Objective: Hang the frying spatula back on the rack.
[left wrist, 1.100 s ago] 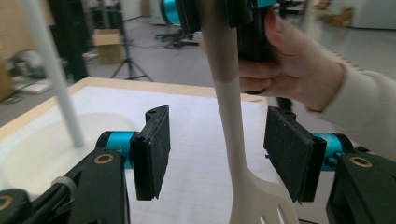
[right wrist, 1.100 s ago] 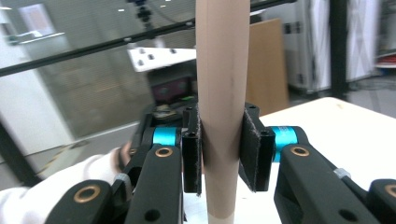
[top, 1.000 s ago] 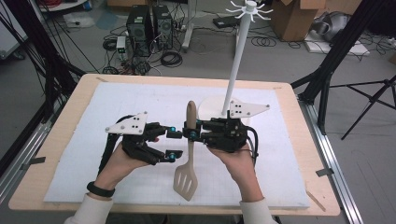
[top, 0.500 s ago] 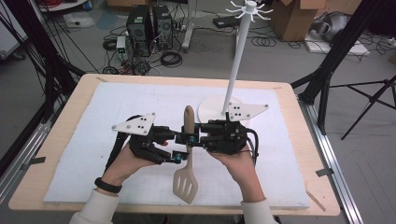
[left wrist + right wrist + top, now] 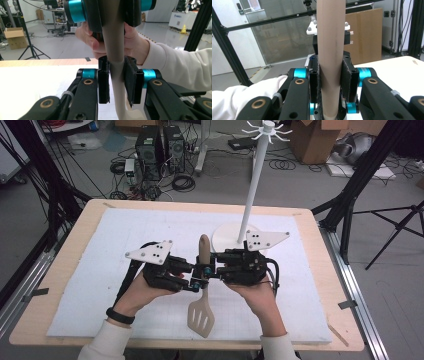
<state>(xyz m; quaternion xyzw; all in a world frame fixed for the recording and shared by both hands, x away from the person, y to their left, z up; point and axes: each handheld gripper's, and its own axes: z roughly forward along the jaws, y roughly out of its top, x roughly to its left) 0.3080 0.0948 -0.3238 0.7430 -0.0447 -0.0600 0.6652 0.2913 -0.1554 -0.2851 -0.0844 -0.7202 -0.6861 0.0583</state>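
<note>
Spatula (image 5: pixel 202 305) pinched by left hand-held gripper (image 5: pixel 196 282) and right hand-held gripper (image 5: pixel 209 270), blade near mat's (image 5: pixel 100 270) front edge.

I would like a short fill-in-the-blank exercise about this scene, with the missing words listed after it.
1. Both grippers clamp the handle of a beige slotted ____.
2. The left gripper grips the handle nearer the slotted blade than the ____ gripper does.
3. Behind the grippers, a tall white rack stands on a ____ base.
4. The white mat lies on a ____ table.

Missing words: spatula; right; round; wooden
</note>
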